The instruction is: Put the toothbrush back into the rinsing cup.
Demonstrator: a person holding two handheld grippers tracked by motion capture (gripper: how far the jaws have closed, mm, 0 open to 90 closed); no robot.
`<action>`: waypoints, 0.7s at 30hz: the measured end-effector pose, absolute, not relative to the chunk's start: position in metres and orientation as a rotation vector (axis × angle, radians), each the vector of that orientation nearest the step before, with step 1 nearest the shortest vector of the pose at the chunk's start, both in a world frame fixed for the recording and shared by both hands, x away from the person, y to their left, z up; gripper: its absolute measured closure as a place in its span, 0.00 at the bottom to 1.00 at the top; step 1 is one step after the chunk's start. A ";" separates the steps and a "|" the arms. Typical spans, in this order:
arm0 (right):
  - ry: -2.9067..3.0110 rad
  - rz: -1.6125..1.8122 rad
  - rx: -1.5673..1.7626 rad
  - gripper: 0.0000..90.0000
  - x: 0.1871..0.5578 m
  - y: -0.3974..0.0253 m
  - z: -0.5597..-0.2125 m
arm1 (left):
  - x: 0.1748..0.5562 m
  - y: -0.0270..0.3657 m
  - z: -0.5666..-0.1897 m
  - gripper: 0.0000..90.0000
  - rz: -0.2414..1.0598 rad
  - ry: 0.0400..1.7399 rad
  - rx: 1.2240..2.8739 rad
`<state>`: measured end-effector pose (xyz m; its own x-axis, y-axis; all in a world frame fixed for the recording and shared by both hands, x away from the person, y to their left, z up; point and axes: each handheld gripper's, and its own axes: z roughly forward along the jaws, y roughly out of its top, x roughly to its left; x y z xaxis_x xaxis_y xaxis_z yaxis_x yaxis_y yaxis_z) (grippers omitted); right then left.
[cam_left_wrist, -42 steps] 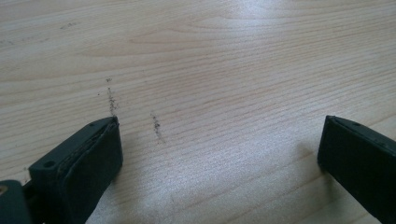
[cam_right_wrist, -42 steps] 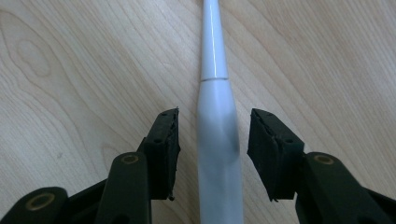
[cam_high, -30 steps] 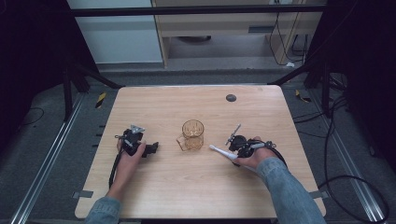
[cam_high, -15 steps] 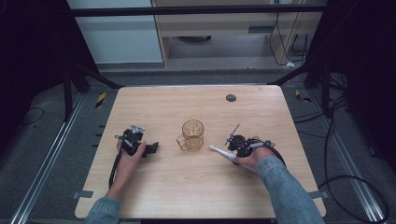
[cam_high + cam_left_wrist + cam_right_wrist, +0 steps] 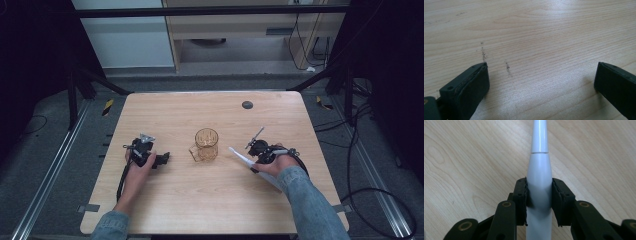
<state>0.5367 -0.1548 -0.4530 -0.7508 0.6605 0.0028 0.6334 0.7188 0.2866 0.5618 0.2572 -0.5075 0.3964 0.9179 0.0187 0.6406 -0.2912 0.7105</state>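
Right gripper view: right hand-held gripper [image 5: 539, 192] clamps unmarked white toothbrush [image 5: 539, 165].

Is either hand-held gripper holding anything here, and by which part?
The right hand-held gripper clamps a white electric toothbrush around its thick handle body, just below where it tapers to the neck. The left hand-held gripper is open over bare table, holding nothing.

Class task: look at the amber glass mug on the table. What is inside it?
The amber glass mug looks empty; through its open top nothing shows inside. Its base is too small to check. The white toothbrush remains outside, clamped in the right tool.
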 end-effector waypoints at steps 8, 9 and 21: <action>2.792 0.456 1.105 0.74 0.539 -0.163 -0.441 | 0.562 0.257 -0.507 0.00 0.576 1.327 2.035; 2.792 0.456 1.105 0.74 0.539 -0.163 -0.441 | 0.562 0.257 -0.507 0.00 0.576 1.327 2.035; 2.733 0.535 1.149 0.74 0.542 -0.168 -0.424 | 0.561 0.257 -0.507 0.00 0.575 1.326 2.038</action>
